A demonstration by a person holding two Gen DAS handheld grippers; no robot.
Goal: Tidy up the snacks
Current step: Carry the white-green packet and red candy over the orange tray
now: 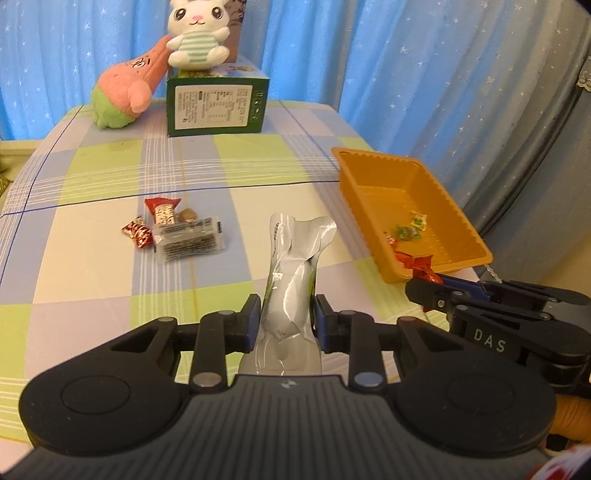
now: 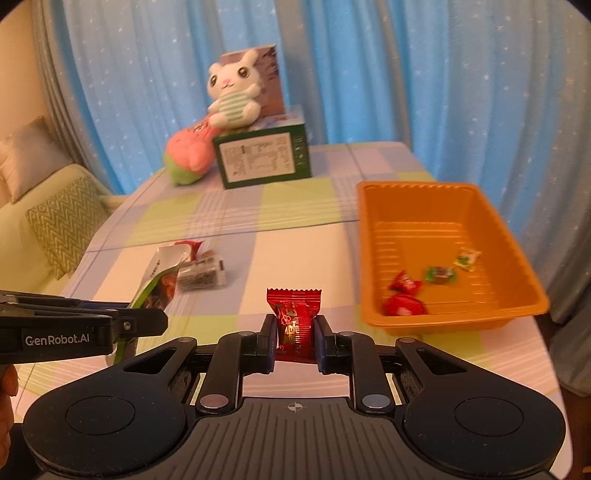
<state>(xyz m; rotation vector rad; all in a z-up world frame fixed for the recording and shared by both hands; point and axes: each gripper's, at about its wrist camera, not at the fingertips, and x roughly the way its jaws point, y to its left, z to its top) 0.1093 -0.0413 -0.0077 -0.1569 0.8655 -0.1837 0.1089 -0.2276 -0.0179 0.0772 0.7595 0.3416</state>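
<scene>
My left tongs (image 1: 286, 314) are clamped on a silvery snack pouch (image 1: 291, 273), the blue pads pressing its crumpled sides so that it stands up between them above the tabletop (image 1: 92, 280). From the right wrist view the same pouch (image 2: 157, 286) shows a green printed face (the print is too blurred to read). My right tongs (image 2: 295, 330) are closed tight on a red wrapped candy (image 2: 294, 321), which stands upright with its crimped top edge above the pads.

The orange tray (image 2: 373, 236) sits on the right part of the tabletop, near its edge. Three wrapped sweets lie in it: a red one (image 2: 402, 299) by the near left corner, a green one (image 2: 439, 274) beside it, and a pale green-and-white one (image 2: 467, 258) a little further back.

Left of the middle of the checked cloth, a small heap of snacks (image 1: 173, 230) lies loose: a clear packet with dark contents, a red and white wrapper behind it, a red foil candy to its left, and a brownish lump I cannot identify.

At the far end stands a green box (image 1: 216, 105) with a white label, a white plush rabbit (image 1: 195, 35) seated on top and a pink and green plush (image 1: 125, 92) leaning against its left side. Blue starred curtains (image 1: 406, 74) hang behind.
</scene>
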